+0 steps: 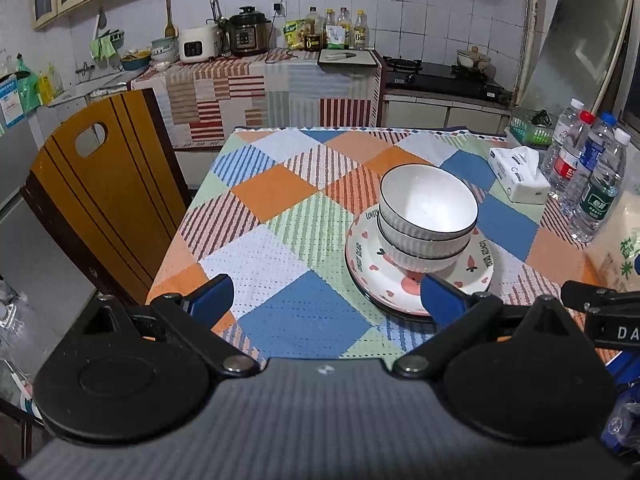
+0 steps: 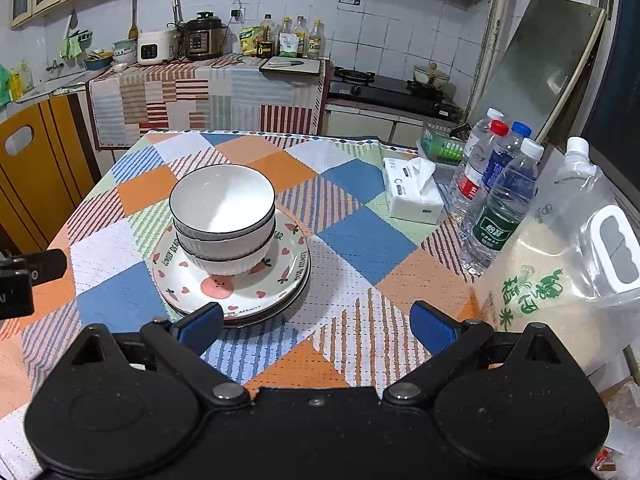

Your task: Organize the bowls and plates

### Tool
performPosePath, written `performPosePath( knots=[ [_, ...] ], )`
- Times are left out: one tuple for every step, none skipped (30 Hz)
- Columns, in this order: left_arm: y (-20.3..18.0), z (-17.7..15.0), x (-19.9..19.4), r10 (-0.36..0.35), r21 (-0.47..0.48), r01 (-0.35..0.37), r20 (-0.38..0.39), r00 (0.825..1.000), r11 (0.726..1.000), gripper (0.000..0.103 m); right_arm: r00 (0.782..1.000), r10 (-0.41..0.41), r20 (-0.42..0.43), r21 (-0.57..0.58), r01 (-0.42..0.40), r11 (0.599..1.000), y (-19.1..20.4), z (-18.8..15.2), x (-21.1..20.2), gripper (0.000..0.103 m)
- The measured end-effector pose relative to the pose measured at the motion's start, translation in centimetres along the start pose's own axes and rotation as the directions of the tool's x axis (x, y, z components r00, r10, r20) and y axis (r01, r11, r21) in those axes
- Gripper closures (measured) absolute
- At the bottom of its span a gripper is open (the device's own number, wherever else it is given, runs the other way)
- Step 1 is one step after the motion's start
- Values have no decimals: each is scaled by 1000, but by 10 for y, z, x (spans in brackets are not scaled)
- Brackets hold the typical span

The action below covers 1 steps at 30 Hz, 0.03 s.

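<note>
Left tool (image 1: 326,300) spread, empty | right tool (image 2: 316,322) likewise | stacked bowls (image 1: 428,216) on plates (image 1: 376,276) between them

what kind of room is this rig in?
Most likely a lived-in home kitchen: a gas stove with a pot on the counter, a rice cooker and pressure cooker by the tiled wall, and a dining table holding stacked bowls.

Two wrist fisheye views, both looking fwd and slightly down over the bench (image 1: 280,200) toward the far kitchen wall. Left cam sits near the bench's left edge; right cam further right. Both share the bowl stack (image 1: 428,216) (image 2: 222,216) and far counter.
</note>
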<state>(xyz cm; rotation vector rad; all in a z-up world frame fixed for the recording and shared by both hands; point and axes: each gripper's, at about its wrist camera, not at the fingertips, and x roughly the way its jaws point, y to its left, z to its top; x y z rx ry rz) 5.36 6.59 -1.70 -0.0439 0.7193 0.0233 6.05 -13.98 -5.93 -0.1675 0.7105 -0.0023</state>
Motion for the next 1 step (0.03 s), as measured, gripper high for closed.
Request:
performPosePath(
  knots=[
    [0,0,0,-3,-2,3,-3,1000,1000,2,1000,0,0,3,0,1000,-1,0,0,2]
  ],
)
